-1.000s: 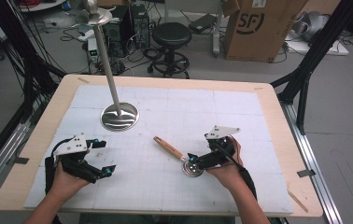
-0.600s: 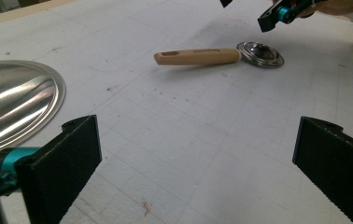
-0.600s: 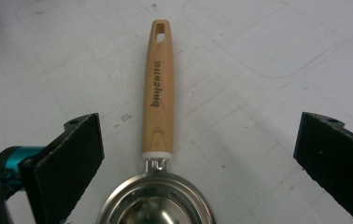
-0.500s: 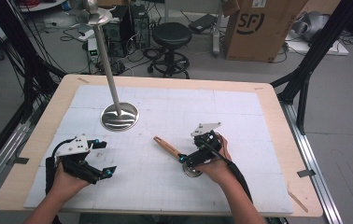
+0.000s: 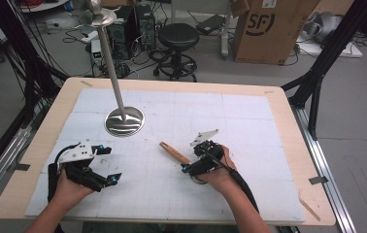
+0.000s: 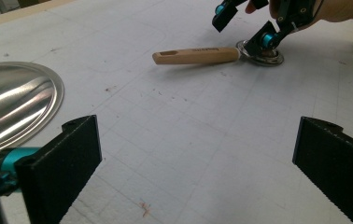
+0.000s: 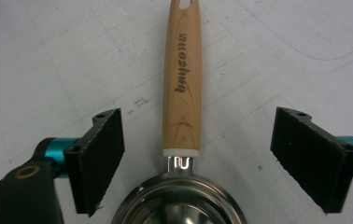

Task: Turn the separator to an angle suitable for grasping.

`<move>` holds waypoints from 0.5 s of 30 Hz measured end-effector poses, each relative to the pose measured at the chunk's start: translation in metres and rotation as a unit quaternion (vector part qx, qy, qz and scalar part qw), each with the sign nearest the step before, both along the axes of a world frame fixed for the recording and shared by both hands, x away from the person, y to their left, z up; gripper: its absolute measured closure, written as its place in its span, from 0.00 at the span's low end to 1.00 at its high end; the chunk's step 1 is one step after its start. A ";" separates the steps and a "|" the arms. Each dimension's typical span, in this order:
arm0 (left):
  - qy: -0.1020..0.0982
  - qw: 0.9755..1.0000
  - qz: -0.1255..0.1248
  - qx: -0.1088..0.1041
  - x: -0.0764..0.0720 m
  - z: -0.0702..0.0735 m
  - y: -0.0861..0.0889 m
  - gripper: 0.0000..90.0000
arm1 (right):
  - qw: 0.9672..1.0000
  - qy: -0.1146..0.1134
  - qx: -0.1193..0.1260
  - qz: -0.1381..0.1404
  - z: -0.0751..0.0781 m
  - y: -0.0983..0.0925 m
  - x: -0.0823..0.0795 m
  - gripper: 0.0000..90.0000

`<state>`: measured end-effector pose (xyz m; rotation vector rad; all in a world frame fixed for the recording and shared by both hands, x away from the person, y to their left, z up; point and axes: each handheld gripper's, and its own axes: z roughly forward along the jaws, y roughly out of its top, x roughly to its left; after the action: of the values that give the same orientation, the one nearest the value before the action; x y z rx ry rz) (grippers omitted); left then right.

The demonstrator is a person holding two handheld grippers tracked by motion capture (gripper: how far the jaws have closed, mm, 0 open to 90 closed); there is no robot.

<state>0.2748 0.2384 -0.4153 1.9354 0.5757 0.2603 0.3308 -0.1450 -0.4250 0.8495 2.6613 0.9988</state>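
Note:
A small metal strainer with a wooden handle (image 5: pixel 174 152) lies on the white mat near the table's middle. My right gripper (image 5: pixel 193 163) hovers low over its metal bowl (image 7: pixel 179 203). In the right gripper view the jaws stand on either side of the handle's (image 7: pixel 182 79) lower end with a gap on both sides, touching nothing. They have just been closing, with the handle between them. My left gripper (image 5: pixel 111 163) rests open at the front left, nothing between its jaws. In the left gripper view, the strainer handle (image 6: pixel 195 55) and the right gripper (image 6: pixel 242 28) lie ahead.
A shiny metal stand with a round base (image 5: pixel 124 120) and a tall pole (image 5: pixel 111 63) sits at the back left; its base (image 6: pixel 11 107) is close to the left gripper. The white gridded mat (image 5: pixel 249 116) covers the wooden table. A stool and a cardboard box stand beyond the table.
The right gripper has moved left and slightly down over the strainer's bowl, toward the handle, and its jaws have narrowed. The left gripper and the strainer have stayed in place.

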 end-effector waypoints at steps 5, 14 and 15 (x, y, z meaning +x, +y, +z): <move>0.000 1.000 0.000 0.001 0.000 0.000 0.000 0.02 | 1.000 0.014 -0.005 0.000 -0.001 -0.001 0.001 0.34; -0.001 1.000 0.002 0.003 0.000 0.000 0.000 0.02 | 0.999 0.025 -0.019 0.008 -0.004 0.005 0.001 0.45; -0.001 1.000 0.002 0.003 0.000 0.000 0.000 0.02 | 0.999 0.025 -0.019 0.008 -0.004 0.005 0.001 0.45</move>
<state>0.2746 0.2383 -0.4155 1.9396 0.5779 0.2652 0.3321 -0.1402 -0.4289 0.8585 2.7227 0.9397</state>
